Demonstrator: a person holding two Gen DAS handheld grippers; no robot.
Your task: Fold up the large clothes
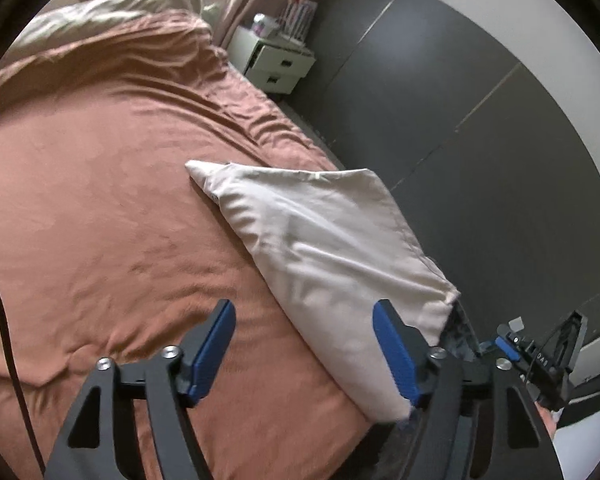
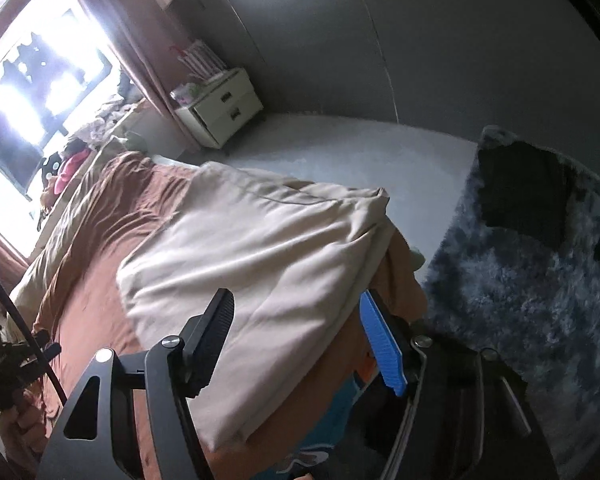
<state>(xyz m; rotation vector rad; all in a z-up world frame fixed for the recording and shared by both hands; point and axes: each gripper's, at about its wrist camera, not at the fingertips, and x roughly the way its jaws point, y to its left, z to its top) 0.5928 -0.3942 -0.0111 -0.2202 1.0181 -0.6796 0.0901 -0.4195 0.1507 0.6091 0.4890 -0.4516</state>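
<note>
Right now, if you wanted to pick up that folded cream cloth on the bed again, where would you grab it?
Probably at the near corner of the folded cream cloth, coming in from the bed's foot edge, where both open grippers, left and right, already face it. There its stacked layers end in a thick edge lying flat on the orange bedcover, so one finger could likely slide underneath.

Two black hand-held grippers, blue pads on show

The left gripper [image 1: 304, 350] has black slotted linkage arms, silver screw heads at the pivots and blue ribbed pads on both fingers; a black cable [image 1: 4, 344] trails beside it. The right gripper [image 2: 298, 344] matches, one pad facing us blue, the other finger showing its dark side.
</note>
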